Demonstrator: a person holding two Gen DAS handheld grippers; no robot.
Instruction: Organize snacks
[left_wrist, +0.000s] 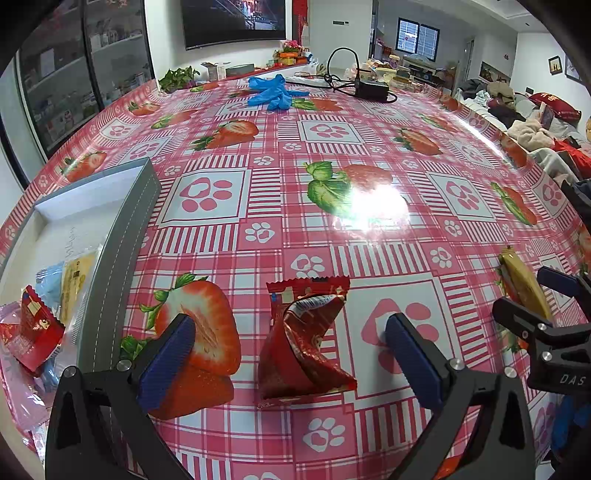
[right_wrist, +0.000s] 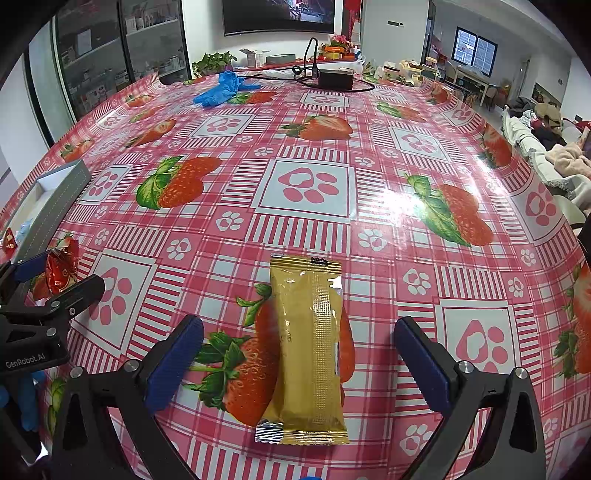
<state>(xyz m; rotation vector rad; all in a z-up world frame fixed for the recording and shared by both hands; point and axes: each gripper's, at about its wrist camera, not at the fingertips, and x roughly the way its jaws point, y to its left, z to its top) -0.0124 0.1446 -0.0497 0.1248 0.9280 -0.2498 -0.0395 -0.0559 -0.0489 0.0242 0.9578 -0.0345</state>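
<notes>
A crumpled red snack packet (left_wrist: 306, 339) lies on the strawberry tablecloth between the spread fingers of my left gripper (left_wrist: 291, 354), which is open and not touching it. A gold snack packet (right_wrist: 310, 350) lies lengthwise between the fingers of my right gripper (right_wrist: 299, 362), also open. The gold packet (left_wrist: 524, 288) shows at the right of the left wrist view, with the right gripper (left_wrist: 546, 302) around it. The red packet (right_wrist: 64, 266) and left gripper (right_wrist: 55, 277) appear at the left of the right wrist view. A grey-walled box (left_wrist: 125, 236) at the left holds several snack packets (left_wrist: 37, 325).
Blue gloves (left_wrist: 273, 92) and a black power adapter with cable (left_wrist: 369, 88) lie at the table's far side, by a green plant (left_wrist: 177, 78). The grey box (right_wrist: 48, 206) sits at the table's left edge. A sofa with piled clothes (left_wrist: 524, 122) stands to the right.
</notes>
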